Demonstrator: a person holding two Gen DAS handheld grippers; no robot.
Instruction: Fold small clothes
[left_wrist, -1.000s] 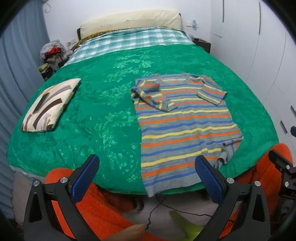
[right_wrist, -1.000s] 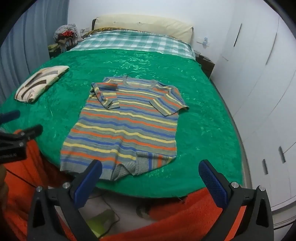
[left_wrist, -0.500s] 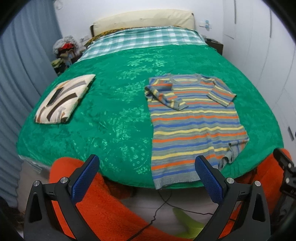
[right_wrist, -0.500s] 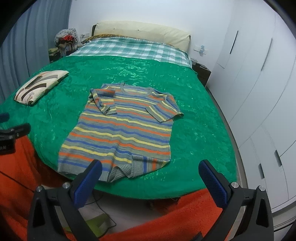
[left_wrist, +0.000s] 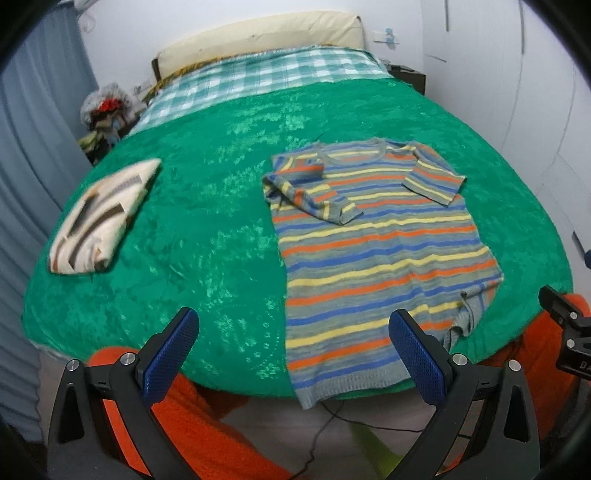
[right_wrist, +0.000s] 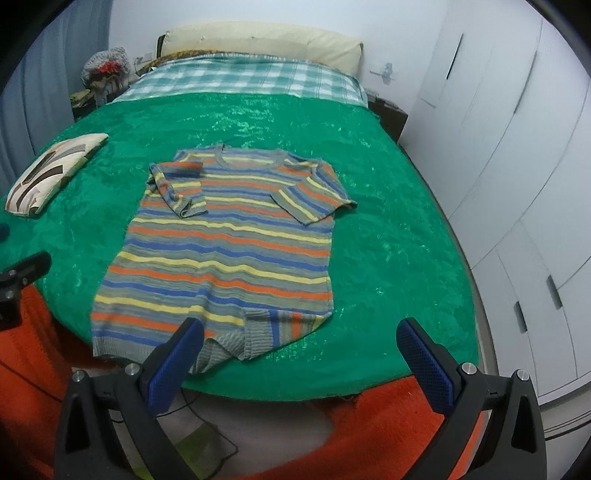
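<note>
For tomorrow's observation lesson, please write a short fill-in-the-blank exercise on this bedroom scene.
1. The striped sweater lies on a ____ blanket.
2. Both sleeves are folded ____ over its body.
3. The left gripper and the right gripper both stand ____.
4. The folded patterned cloth lies to the sweater's ____.

Missing words: green; inward; open; left

Orange, blue, yellow and grey striped sweater on green bedspread.

Left gripper held level at the near side, jaws spread wide, blue pads facing inward, nothing between them. Right gripper just to its right, likewise level and spread wide, pads bare, gripping nothing.
</note>
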